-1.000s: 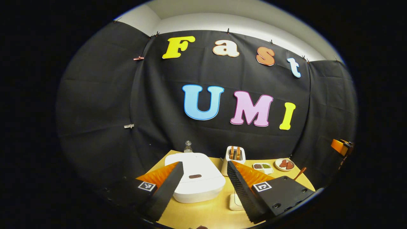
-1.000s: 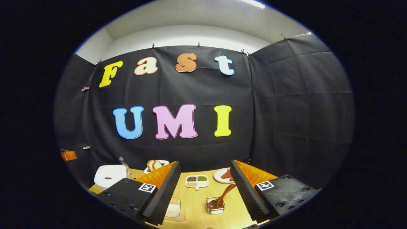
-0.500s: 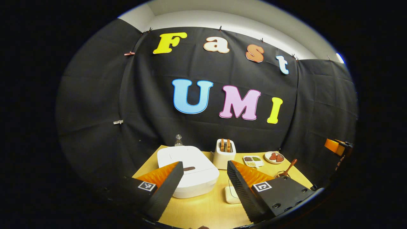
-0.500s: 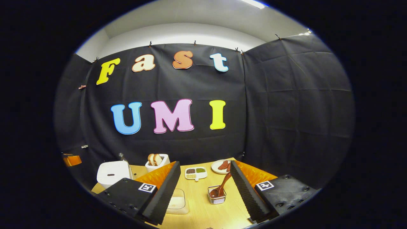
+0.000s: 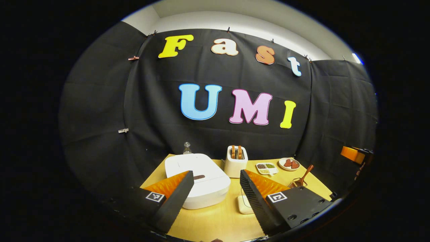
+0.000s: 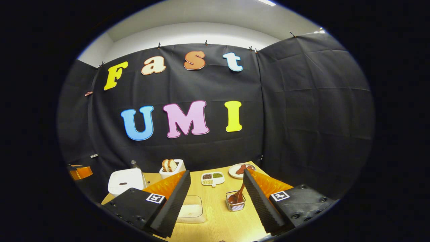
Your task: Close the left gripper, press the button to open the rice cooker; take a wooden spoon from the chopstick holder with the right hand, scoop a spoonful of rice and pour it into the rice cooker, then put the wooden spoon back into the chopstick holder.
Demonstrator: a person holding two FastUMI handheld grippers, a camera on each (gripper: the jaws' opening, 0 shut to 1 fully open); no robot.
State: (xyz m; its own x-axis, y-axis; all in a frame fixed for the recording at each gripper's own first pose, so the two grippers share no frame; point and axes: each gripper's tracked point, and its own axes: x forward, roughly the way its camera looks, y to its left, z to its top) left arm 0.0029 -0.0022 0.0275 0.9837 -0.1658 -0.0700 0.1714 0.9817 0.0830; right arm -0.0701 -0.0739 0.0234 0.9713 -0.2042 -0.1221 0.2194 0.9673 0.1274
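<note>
Black cloth walls enclose a yellow wooden table (image 5: 215,222), on which I log the following.

Rice cooker (image 5: 198,179): white, lid down, at the table's left rear; dark button (image 5: 199,176) on the lid. In the left gripper view it sits ahead of my left gripper (image 5: 215,198), partly behind the left finger, well apart from the tips. Left gripper: fingers spread wide, holding nothing.

Chopstick holder (image 6: 235,204): small clear container, standing just left of my right gripper's right finger in the right gripper view, not touching. Wooden spoon (image 6: 238,195): bowl down inside the holder, handle leaning up to the right. Right gripper (image 6: 216,200): fingers wide apart, empty, above the table's near edge.

Rice box (image 6: 191,211): shallow clear tray with white rice, just beside the right gripper's left finger.

Toaster (image 5: 235,161): white, two slices upright, right of the cooker. Divided dish (image 6: 212,178) and plate (image 6: 235,171) at the rear. Bottle (image 5: 187,148) behind the cooker.
</note>
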